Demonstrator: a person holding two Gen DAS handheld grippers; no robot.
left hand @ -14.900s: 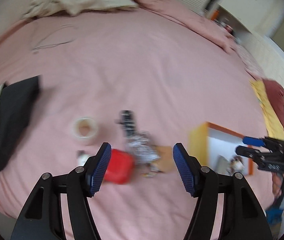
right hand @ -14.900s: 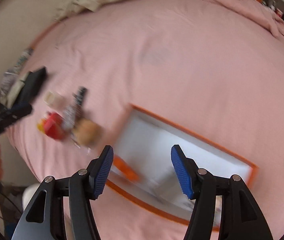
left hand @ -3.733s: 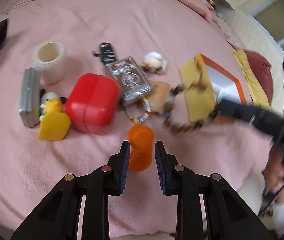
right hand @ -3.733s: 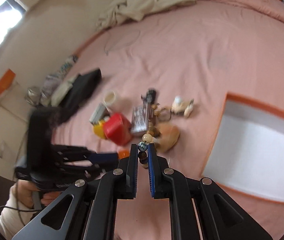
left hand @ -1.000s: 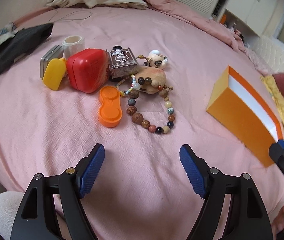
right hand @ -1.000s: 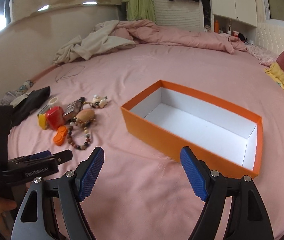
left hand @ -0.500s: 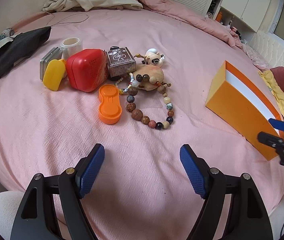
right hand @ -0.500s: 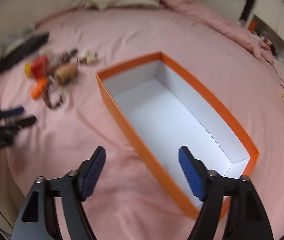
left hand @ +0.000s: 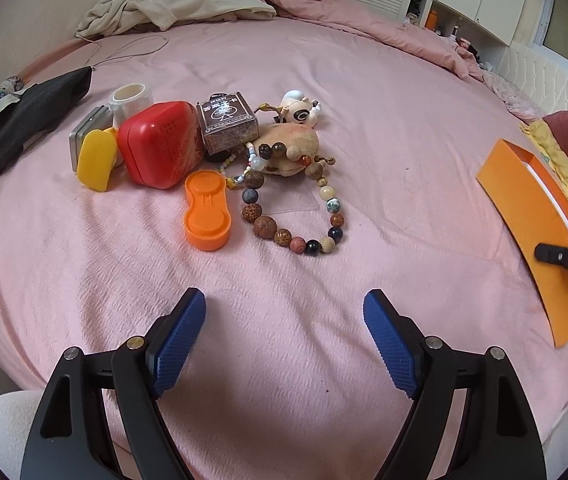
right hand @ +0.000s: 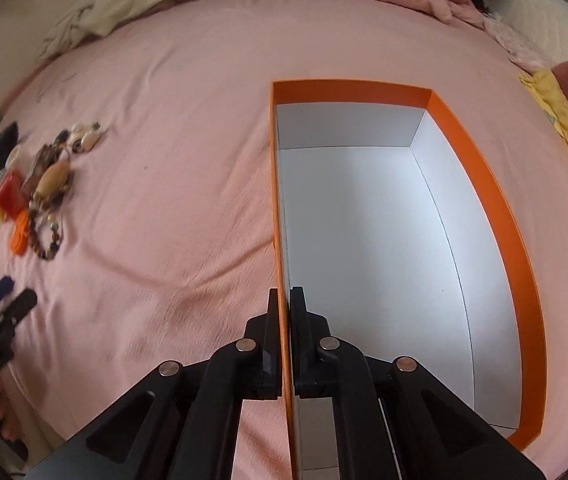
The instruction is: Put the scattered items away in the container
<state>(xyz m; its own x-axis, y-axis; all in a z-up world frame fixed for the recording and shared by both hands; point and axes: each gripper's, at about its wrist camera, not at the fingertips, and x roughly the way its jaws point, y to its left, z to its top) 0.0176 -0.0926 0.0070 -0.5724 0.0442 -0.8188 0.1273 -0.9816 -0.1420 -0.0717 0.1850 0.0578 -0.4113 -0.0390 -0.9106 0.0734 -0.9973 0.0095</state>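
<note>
Two tongs are mine. My left tongs (left hand: 284,340) hang spread over the pink bed (left hand: 364,80) with nothing between them; ahead lie a yellow case (left hand: 96,160), red case (left hand: 160,144), orange contact-lens case (left hand: 206,216) and bead bracelet (left hand: 296,216). My right tongs (right hand: 285,320) have just closed and pinch the near left wall of the orange box (right hand: 484,200), well apart from those items.

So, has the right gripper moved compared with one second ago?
Yes. The right gripper came down onto the orange cardboard box, its jaws just closing on the near wall.
</note>
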